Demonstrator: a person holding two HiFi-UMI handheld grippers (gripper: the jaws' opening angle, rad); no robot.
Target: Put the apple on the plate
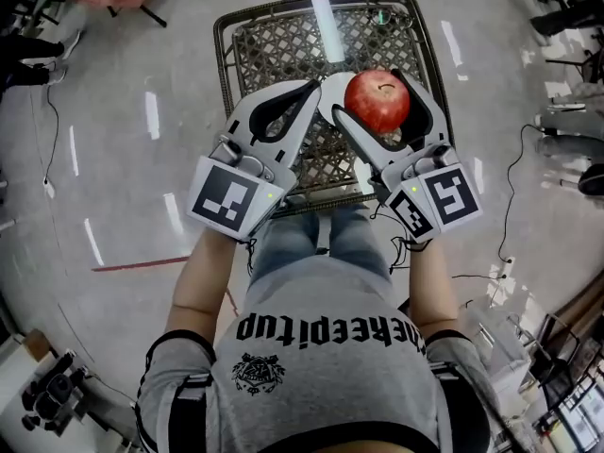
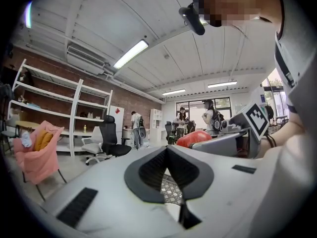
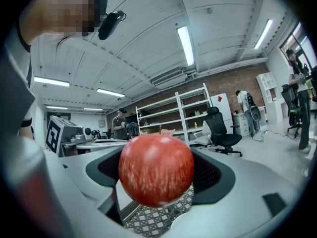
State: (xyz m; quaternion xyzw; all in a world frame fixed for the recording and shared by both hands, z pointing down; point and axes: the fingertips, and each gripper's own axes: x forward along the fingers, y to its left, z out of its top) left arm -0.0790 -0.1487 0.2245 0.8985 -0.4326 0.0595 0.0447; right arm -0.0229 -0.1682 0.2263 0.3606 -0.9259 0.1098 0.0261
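We hold the apple [image 1: 377, 100] in the right gripper [image 1: 374, 81], above a lattice-topped table [image 1: 274, 45].
Its jaws clamp the red fruit from both sides, stem dimple upward. Our left gripper [image 1: 308, 91] sits just beside it, jaws pressed together on nothing. The tabletop looks glass-covered, though glare leaves us unsure. Shelves [image 2: 49, 108] and an office chair [image 2: 110, 138] stand further off.

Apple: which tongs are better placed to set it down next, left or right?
Right. The right tongs are shut on the apple, over the mesh table. The left tongs are shut on nothing beside them. No plate shows in any view.
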